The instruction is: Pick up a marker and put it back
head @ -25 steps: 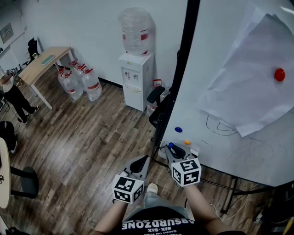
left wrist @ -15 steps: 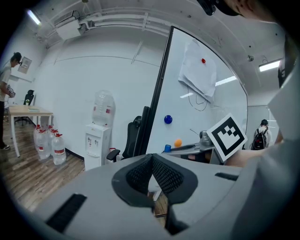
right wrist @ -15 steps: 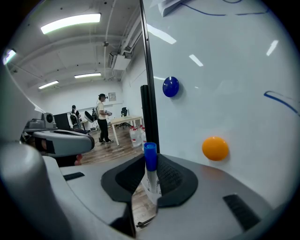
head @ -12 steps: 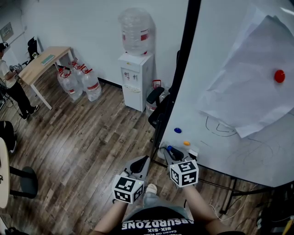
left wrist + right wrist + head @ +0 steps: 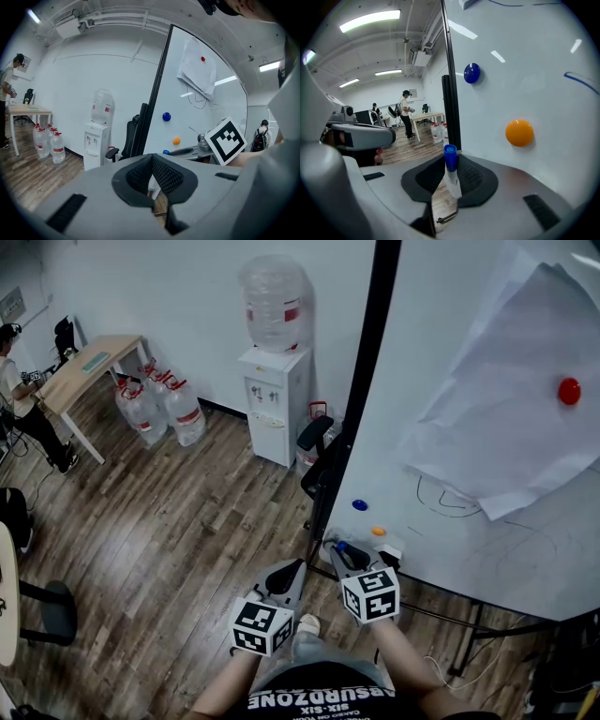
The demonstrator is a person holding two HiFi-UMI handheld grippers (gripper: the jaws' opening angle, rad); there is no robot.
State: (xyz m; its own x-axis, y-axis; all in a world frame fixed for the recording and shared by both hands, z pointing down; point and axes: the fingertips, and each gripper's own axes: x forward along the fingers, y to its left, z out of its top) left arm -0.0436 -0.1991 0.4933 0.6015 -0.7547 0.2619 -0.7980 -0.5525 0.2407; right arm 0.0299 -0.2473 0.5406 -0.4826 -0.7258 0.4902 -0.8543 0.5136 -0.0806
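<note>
My right gripper (image 5: 449, 165) is shut on a white marker (image 5: 452, 180) with a blue cap (image 5: 449, 156) that stands up between the pads. In the head view this gripper (image 5: 345, 555) hangs close to the lower left corner of the whiteboard (image 5: 469, 521), just below the blue magnet (image 5: 360, 505) and the orange magnet (image 5: 378, 532). The marker's cap (image 5: 339, 546) pokes out ahead of the jaws. My left gripper (image 5: 288, 570) is held lower left of it, over the floor, its pads (image 5: 161, 174) meeting with nothing between them.
A paper sheet (image 5: 506, 418) pinned by a red magnet (image 5: 568, 390) hangs on the board. A black office chair (image 5: 317, 457), a water dispenser (image 5: 274, 395) and several water bottles (image 5: 159, 409) stand behind. A person (image 5: 21, 418) stands by a wooden table (image 5: 86, 367).
My right gripper has sunk a little beside the board, marker still in it. The left gripper has stayed put. The person at the far left has straightened up.
</note>
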